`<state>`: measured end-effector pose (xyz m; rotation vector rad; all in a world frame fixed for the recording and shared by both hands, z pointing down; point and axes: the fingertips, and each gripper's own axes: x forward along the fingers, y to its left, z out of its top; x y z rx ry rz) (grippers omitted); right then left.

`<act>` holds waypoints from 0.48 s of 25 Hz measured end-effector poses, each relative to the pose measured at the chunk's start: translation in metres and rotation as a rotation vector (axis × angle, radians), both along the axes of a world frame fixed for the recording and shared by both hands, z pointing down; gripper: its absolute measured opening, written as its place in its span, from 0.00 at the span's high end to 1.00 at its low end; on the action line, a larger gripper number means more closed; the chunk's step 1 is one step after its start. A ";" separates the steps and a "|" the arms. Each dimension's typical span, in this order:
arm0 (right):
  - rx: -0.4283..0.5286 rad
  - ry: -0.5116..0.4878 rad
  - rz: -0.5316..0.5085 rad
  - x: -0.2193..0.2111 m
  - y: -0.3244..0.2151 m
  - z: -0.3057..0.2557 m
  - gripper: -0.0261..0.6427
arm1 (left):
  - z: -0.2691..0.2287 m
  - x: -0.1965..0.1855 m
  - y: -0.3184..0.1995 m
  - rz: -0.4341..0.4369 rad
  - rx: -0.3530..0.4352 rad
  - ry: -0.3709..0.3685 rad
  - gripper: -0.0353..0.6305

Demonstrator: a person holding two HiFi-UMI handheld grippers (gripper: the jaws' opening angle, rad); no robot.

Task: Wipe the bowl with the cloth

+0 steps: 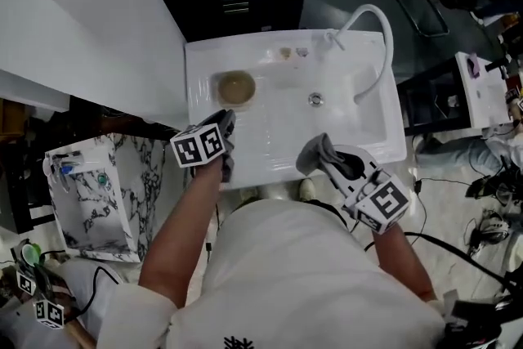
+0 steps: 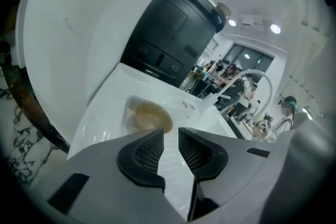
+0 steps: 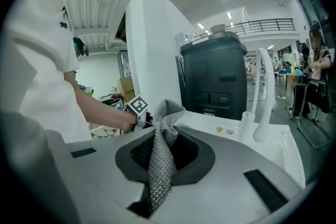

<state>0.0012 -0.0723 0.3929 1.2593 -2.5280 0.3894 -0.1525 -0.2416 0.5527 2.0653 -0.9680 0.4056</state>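
Left tongs [image 2: 171, 136] apart with nothing between them, just short of the bowl [image 2: 150, 117]; right tongs [image 3: 165, 147] clamped on the cloth [image 3: 161, 165].
The bowl sits upright on the left flat of the white sink [image 1: 204, 61], straight ahead of the left tongs' tips, so the left hand is nearer. The right tongs hold the grey textured cloth at the sink's near edge, well off to the bowl's right. The bowl is round, shallow and tan, with a murky-looking inside and no long axis to line up on.

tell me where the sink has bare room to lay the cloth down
Free: basin floor between the bowl and the drain, and in front of both. Crowded: the back rim, with two small bits beside the faucet.
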 end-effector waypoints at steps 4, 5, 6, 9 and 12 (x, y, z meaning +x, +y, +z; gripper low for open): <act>-0.013 0.008 0.039 0.011 -0.004 0.002 0.92 | 0.023 0.002 -0.027 -0.072 -0.068 0.005 0.79; -0.014 0.010 0.043 0.013 -0.005 0.001 0.92 | 0.028 0.002 -0.032 -0.090 -0.080 -0.003 0.79; -0.014 0.011 0.045 0.016 -0.006 0.001 0.92 | 0.034 0.001 -0.036 -0.110 -0.092 -0.011 0.78; -0.011 0.016 0.048 0.025 -0.007 -0.001 0.92 | 0.047 0.001 -0.044 -0.165 -0.126 -0.027 0.75; -0.014 0.024 0.049 0.032 -0.007 -0.002 0.92 | 0.056 0.001 -0.048 -0.210 -0.148 -0.036 0.73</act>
